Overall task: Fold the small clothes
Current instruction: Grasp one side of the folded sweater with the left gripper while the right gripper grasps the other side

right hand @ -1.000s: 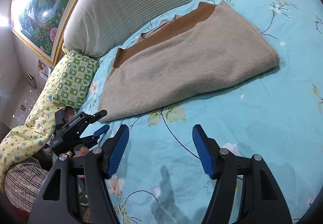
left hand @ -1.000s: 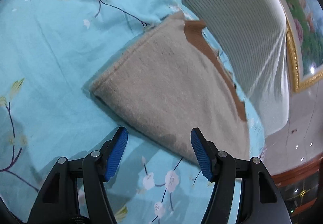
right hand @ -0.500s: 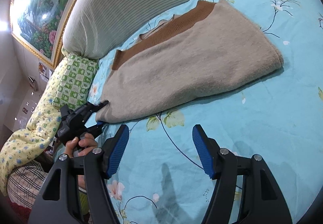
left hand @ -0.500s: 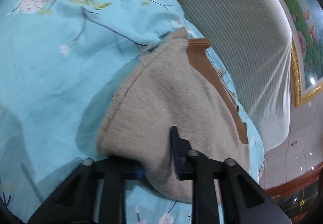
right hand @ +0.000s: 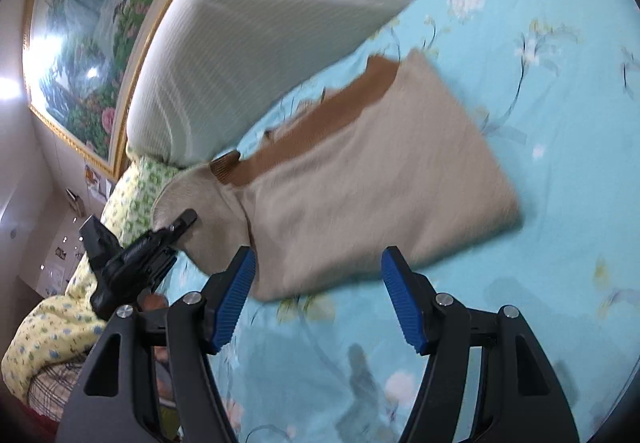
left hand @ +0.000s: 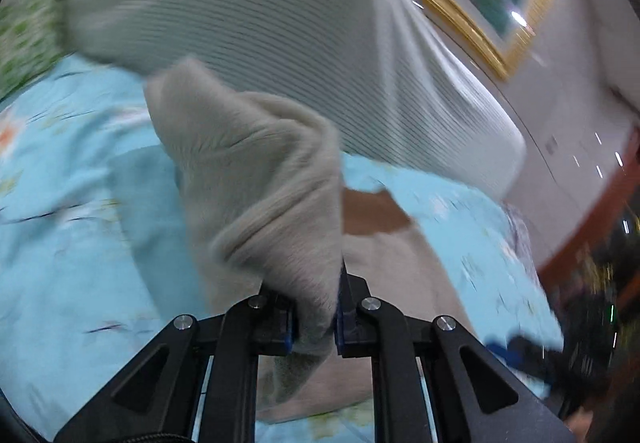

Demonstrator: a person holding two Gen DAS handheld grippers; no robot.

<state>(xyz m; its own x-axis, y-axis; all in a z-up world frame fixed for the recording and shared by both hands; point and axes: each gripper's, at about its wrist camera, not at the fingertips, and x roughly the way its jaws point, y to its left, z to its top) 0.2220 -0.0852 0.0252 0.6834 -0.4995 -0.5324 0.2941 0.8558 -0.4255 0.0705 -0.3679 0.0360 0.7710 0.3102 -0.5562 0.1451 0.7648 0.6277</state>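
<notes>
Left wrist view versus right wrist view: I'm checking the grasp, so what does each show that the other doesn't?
Only the left wrist view shows the left gripper from behind, its blue pads pinching a lifted fold of the beige garment.

Only the right wrist view shows the right gripper open and holding nothing above the floral bedsheet, most of the garment lying flat, its brown band, and a yellow quilt.

Both show the garment, the bedsheet, the striped bolster and the gold-framed painting.
</notes>
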